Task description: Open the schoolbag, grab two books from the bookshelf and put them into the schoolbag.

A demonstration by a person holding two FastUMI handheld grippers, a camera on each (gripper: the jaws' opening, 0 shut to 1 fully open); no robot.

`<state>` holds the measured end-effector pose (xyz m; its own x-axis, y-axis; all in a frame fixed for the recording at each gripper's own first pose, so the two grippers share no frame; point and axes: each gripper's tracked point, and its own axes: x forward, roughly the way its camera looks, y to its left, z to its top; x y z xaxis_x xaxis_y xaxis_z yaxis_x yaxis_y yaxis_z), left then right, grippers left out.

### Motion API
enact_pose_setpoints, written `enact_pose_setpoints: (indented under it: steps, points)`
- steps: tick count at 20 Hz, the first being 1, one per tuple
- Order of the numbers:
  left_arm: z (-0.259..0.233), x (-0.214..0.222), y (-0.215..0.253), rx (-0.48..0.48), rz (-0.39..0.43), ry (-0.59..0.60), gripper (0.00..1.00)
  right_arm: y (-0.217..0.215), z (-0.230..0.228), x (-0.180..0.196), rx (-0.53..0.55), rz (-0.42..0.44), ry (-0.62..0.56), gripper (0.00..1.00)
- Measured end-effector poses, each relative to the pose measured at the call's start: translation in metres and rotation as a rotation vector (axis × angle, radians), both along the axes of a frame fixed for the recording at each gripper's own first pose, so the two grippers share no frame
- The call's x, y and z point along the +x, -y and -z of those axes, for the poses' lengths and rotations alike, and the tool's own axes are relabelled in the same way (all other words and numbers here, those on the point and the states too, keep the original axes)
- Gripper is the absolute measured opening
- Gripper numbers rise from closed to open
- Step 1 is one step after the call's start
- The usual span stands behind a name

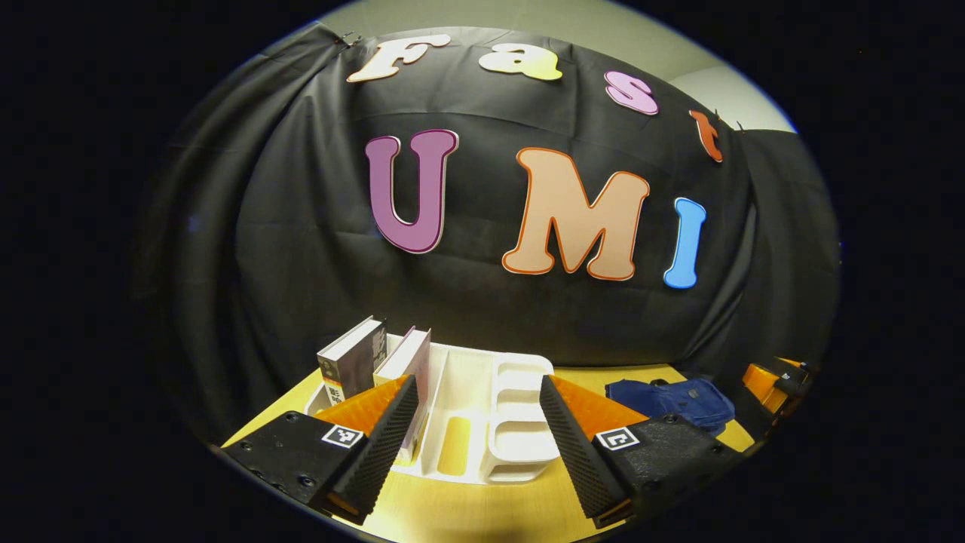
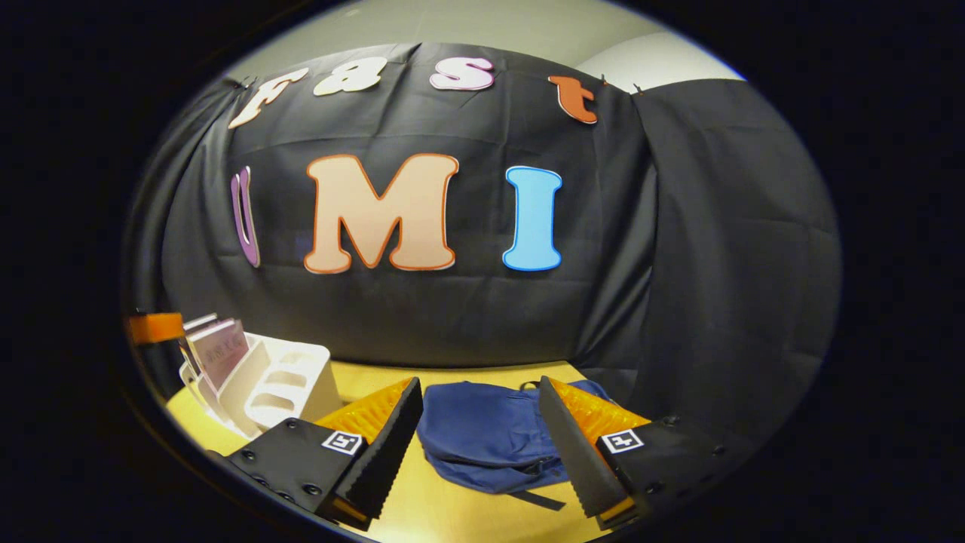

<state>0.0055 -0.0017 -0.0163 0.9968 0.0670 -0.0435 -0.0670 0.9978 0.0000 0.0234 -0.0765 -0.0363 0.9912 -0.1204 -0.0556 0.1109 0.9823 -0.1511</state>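
A white bookshelf [image 1: 482, 422] stands on the wooden table in front of my left gripper [image 1: 476, 445], whose jaws are wide open and hold nothing. Two books lean in its left slots: a dark-spined one [image 1: 353, 362] and a pale pink one [image 1: 411, 362]. The blue schoolbag [image 1: 675, 401] lies flat to the right of the shelf. In the right gripper view the schoolbag [image 2: 486, 434] lies closed on the table just beyond my open right gripper [image 2: 476, 445]. The bookshelf [image 2: 271, 381] with its books [image 2: 219, 348] sits at the left there.
The wooden table [image 1: 482, 513] ends at the black cloth wall behind the shelf and bag. My right gripper's body [image 1: 776, 381] shows at the far right of the left gripper view. A strap of the bag [image 2: 537, 499] trails toward the front edge.
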Motion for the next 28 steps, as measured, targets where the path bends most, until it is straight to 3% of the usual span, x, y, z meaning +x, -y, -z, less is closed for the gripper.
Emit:
enact_pose_setpoints:
  steps: [5,10,12,14,15,21,28]
  points:
    - [0.003,-0.003,-0.006,0.012,-0.018,-0.011,0.96,0.031,0.036,0.011,-0.200,0.066,-0.055,0.99]
    - [0.005,-0.007,-0.014,0.039,-0.044,-0.022,0.95,0.042,0.071,0.023,-0.385,0.075,-0.116,1.00]
    - [0.006,-0.009,-0.017,0.047,-0.057,-0.027,0.95,0.039,0.088,0.029,-0.463,0.050,-0.131,0.92]
    - [0.007,-0.010,-0.020,0.047,-0.066,-0.032,0.96,0.034,0.098,0.036,-0.556,0.031,-0.139,0.92]
    - [0.007,-0.012,-0.023,0.048,-0.075,-0.033,0.96,0.030,0.100,0.040,-0.601,0.019,-0.139,0.98]
    - [0.014,-0.023,-0.046,0.060,-0.151,-0.051,0.96,0.007,0.142,0.060,-0.863,-0.073,-0.159,0.96]
    - [0.023,-0.034,-0.060,0.079,-0.211,-0.081,0.95,0.002,0.193,0.074,-0.989,-0.139,-0.205,0.98]
